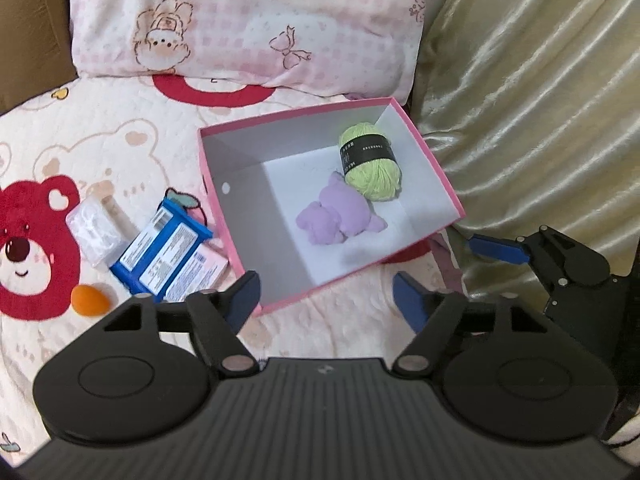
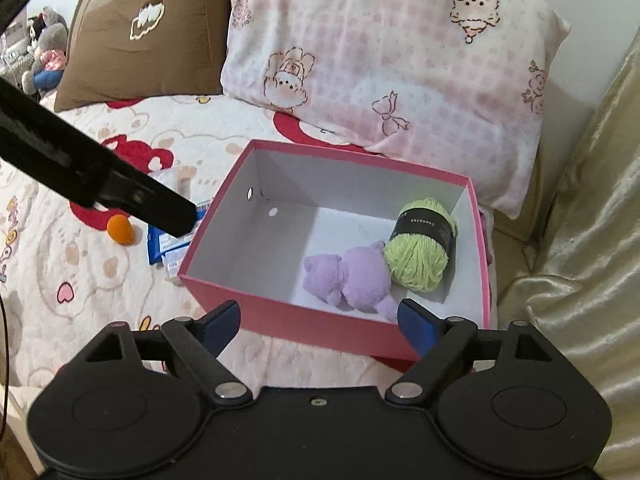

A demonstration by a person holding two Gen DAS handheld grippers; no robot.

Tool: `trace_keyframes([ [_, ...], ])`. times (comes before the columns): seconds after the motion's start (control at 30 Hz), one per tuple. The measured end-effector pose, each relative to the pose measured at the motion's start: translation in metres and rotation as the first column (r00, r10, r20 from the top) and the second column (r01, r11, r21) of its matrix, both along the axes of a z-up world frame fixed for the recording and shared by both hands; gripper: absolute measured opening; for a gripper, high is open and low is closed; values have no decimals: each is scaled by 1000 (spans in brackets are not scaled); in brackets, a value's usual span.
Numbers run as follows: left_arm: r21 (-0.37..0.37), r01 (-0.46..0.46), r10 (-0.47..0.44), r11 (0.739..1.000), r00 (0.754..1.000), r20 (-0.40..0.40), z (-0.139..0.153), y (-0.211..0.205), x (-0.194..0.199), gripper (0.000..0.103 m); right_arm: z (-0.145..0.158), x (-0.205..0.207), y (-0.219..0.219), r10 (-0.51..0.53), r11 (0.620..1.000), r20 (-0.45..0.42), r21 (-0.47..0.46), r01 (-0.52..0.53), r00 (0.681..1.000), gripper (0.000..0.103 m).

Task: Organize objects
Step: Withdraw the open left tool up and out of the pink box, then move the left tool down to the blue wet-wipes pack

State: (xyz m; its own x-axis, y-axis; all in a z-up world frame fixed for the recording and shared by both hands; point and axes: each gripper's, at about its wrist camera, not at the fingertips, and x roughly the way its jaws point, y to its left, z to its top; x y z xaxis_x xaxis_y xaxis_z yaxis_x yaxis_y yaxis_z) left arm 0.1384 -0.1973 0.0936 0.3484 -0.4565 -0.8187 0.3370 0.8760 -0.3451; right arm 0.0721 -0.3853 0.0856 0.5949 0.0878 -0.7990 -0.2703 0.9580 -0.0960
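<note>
A pink box (image 1: pixel 232 236) (image 2: pixel 280 316) with a white inside sits on the bed. In it lie a green yarn ball (image 1: pixel 370 160) (image 2: pixel 420 248) and a purple plush toy (image 1: pixel 340 216) (image 2: pixel 352 276). Left of the box lie a blue packet (image 1: pixel 160 252) (image 2: pixel 162 246), a pink packet (image 1: pixel 204 268), a clear plastic pack (image 1: pixel 92 228) and an orange egg-shaped sponge (image 1: pixel 90 299) (image 2: pixel 120 229). My left gripper (image 1: pixel 326 300) is open and empty above the box's near edge. My right gripper (image 2: pixel 320 322) is open and empty at the box's near wall; it shows in the left wrist view (image 1: pixel 496 250).
A pink checked pillow (image 1: pixel 248 20) (image 2: pixel 384 60) lies behind the box. A brown cushion (image 2: pixel 140 36) and plush toys (image 2: pixel 44 52) are at the far left. Shiny beige fabric (image 1: pixel 540 100) (image 2: pixel 592 240) rises on the right. The bedspread (image 1: pixel 60 160) has bear prints.
</note>
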Motion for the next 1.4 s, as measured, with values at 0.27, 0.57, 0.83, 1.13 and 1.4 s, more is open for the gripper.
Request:
trace_keyframes([
  [0.27,-14,-8,8,1000,1000,-17,3,33,-15,96,16,-19,10,11,999,-29,39,-10,1000,92],
  [0.57,19,-19,19,1000,1000,-3,-9,61,-35,101,33,-30,28,56,996,-35,64,-54,998,92],
  [0.83,29,-20,18,999,999,36,-8,94,-49,103,44,-38,53,125,990,-18,60,-124,992,93],
  [1.13,-14,-49,50,999,997,67,-12,130,-57,103,50,-44,93,255,967,17,21,-255,967,93],
  [1.4,-22,-94,95,995,993,66,-30,154,-53,103,51,-35,122,346,931,8,124,-344,938,93],
])
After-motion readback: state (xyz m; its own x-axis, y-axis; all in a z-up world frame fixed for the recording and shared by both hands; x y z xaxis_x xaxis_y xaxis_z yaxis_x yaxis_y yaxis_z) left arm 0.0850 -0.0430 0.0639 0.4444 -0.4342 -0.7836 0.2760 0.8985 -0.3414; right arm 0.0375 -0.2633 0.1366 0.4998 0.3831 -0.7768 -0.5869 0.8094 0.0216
